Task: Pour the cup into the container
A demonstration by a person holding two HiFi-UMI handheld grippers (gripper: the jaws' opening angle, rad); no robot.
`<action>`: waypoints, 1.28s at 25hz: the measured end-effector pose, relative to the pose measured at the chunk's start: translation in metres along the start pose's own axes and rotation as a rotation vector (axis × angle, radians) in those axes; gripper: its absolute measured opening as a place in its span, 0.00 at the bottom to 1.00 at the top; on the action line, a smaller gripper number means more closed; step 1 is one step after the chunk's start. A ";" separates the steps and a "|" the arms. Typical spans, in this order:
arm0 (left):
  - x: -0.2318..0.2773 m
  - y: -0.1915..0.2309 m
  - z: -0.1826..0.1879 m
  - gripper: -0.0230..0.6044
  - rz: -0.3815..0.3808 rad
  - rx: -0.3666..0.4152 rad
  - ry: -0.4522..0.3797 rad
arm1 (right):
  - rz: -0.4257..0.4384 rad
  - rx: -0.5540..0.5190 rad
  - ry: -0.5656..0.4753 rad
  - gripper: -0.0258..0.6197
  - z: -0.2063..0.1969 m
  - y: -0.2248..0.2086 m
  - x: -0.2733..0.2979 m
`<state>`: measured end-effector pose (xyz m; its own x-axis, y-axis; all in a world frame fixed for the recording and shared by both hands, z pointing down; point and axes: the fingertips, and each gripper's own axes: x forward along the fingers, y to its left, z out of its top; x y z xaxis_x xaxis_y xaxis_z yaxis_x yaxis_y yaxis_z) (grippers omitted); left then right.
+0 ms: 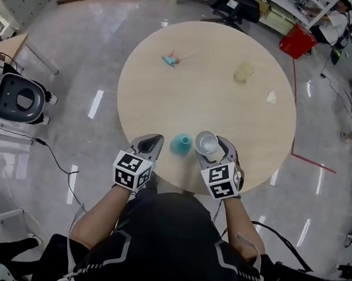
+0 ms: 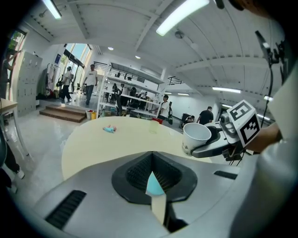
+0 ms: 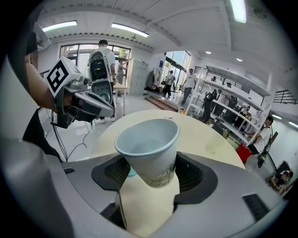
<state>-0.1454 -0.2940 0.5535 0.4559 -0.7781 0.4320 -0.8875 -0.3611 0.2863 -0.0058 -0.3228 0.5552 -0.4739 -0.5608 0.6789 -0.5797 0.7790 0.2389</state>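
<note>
A white paper cup [image 1: 206, 143] hangs above the near edge of the round table [image 1: 227, 110], with my right gripper [image 1: 214, 149] shut on its lower body. In the right gripper view the cup [image 3: 149, 148] leans to the left, mouth up; I cannot tell what is inside. A small teal container [image 1: 181, 144] stands on the table just left of the cup, between the two grippers. My left gripper [image 1: 147, 145] is shut and empty, left of the container, which shows as a teal sliver [image 2: 154, 184] beyond its closed jaws. From the left gripper view the cup [image 2: 195, 137] is up at the right.
Farther across the table lie a small teal object [image 1: 170, 60], a pale yellowish cup [image 1: 244, 71] and a small white item [image 1: 271, 98]. A grey machine [image 1: 18, 98] and cables sit on the floor at the left. People and shelving stand in the background.
</note>
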 end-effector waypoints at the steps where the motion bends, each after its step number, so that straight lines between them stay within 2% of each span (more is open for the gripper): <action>1: 0.000 -0.001 0.000 0.04 -0.004 -0.001 0.001 | 0.000 -0.011 0.010 0.51 0.000 0.001 0.001; 16: 0.011 0.002 -0.003 0.04 -0.037 -0.011 0.008 | -0.031 -0.122 0.178 0.51 -0.014 0.001 0.020; 32: 0.022 0.000 -0.007 0.04 -0.078 -0.017 0.020 | -0.033 -0.250 0.269 0.51 -0.014 0.005 0.032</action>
<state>-0.1348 -0.3075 0.5694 0.5248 -0.7378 0.4245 -0.8482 -0.4111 0.3340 -0.0148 -0.3332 0.5878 -0.2473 -0.5190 0.8182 -0.3964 0.8248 0.4033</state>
